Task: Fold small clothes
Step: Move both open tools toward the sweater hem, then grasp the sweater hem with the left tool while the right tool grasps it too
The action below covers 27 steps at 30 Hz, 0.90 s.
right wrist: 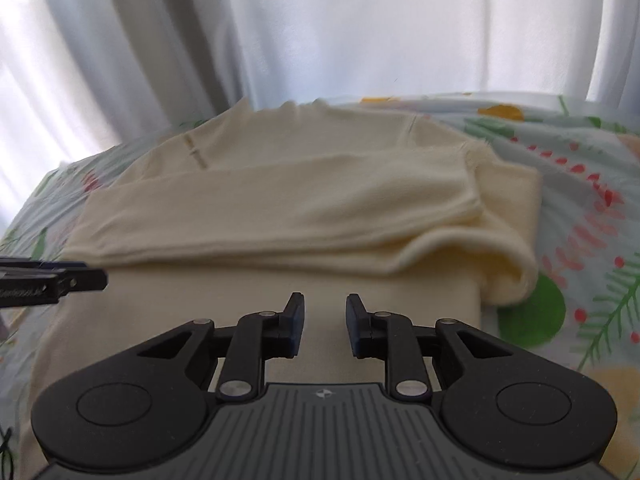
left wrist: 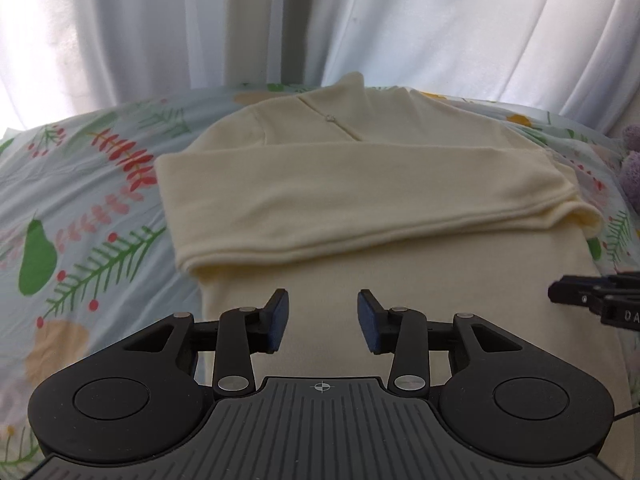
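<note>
- The garment point(left wrist: 360, 208) lies flat on the bedspread point(left wrist: 80, 208), with its sleeves point(right wrist: 280, 208) folded across the middle, over the body panel.
- Behind the bed, at twelve o'clock, hangs a curtain point(left wrist: 320, 20).
- The left gripper point(left wrist: 323, 320) hovers above the garment's near part, jaws apart with nothing between them.
- The right gripper point(right wrist: 325, 322) hovers likewise beside it, at the left one's three o'clock.
- A fuzzy object point(left wrist: 632, 160) sits at two o'clock, at the bedspread's right edge.

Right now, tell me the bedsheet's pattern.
Pale blue sheet printed with red and green leaves, berries and pears; clearest in the left wrist view.
</note>
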Tool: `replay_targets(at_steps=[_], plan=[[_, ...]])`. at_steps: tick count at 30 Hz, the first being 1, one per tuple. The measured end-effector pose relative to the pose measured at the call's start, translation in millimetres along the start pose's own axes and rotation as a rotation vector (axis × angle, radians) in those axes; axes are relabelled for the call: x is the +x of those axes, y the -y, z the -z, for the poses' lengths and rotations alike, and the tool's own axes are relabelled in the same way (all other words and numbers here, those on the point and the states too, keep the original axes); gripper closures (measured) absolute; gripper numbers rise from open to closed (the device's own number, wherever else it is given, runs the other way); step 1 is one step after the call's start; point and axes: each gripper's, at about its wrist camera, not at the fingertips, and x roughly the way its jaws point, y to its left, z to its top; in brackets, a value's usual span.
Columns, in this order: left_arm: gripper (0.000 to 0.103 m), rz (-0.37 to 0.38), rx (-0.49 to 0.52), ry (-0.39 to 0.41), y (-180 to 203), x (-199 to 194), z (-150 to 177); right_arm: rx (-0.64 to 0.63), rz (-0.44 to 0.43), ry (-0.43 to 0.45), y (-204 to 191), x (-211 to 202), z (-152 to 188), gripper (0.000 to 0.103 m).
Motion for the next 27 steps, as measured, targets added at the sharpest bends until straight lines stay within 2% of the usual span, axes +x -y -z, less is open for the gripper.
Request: replay_targets(at_steps=[2, 4, 8, 12, 14, 15, 18, 19, 21, 25, 27], plan=[[0.051, 0.007, -0.001, -0.027, -3, -26, 26, 0.018, -0.058, -0.063, 1, -27, 39, 0.076], [0.044, 0.018, -0.015, -0.048, -6, -50, 52, 0.036, -0.057, -0.111, 4, -56, 79, 0.069], [0.04, 0.038, -0.09, -0.139, -14, -81, 109, 0.107, 0.052, -0.128, 15, -114, 150, 0.055], [0.04, 0.065, -0.207, -0.237, -28, -87, 149, 0.186, 0.097, -0.109, 33, -139, 179, 0.049], [0.041, 0.079, -0.244, -0.235, -33, -91, 160, 0.19, 0.116, -0.109, 39, -139, 182, 0.049], [0.041, 0.09, -0.243, -0.232, -33, -94, 162, 0.2, 0.099, -0.101, 44, -140, 182, 0.049], [0.051, 0.094, -0.244, -0.253, -31, -99, 168, 0.231, 0.023, -0.1, 48, -139, 184, 0.052], [0.053, 0.087, -0.241, -0.255, -31, -101, 170, 0.233, 0.003, -0.102, 46, -139, 184, 0.058], [0.053, 0.069, -0.249, -0.248, -33, -104, 175, 0.23, -0.026, -0.099, 44, -141, 186, 0.062], [0.053, 0.045, -0.287, -0.247, -36, -107, 182, 0.227, -0.053, -0.118, 45, -137, 187, 0.08], [0.054, 0.033, -0.282, -0.257, -36, -104, 185, 0.228, -0.068, -0.12, 45, -135, 188, 0.083]])
